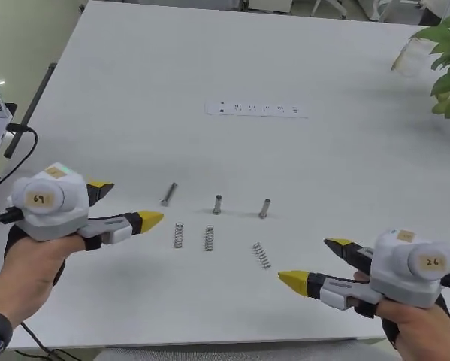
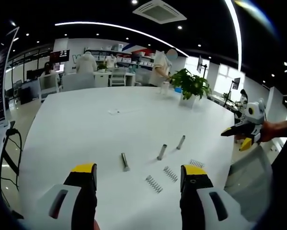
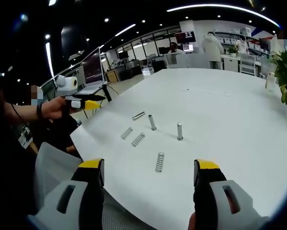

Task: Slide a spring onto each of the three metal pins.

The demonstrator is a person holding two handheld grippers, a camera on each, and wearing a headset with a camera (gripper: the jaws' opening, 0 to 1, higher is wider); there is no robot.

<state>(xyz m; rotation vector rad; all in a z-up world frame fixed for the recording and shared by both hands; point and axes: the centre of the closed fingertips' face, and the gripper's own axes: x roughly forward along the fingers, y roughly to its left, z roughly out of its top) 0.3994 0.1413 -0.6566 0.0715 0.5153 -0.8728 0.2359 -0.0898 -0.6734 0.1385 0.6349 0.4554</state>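
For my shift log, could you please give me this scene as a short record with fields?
surface: white table
pins: left pin lies flat; middle pin and right pin stand upright
springs: left spring, middle spring and right spring lie loose, nearer the person than the pins
left gripper: open, empty, left of the pins
right gripper: open, empty, right of the springs
progress: no spring on any pin yet
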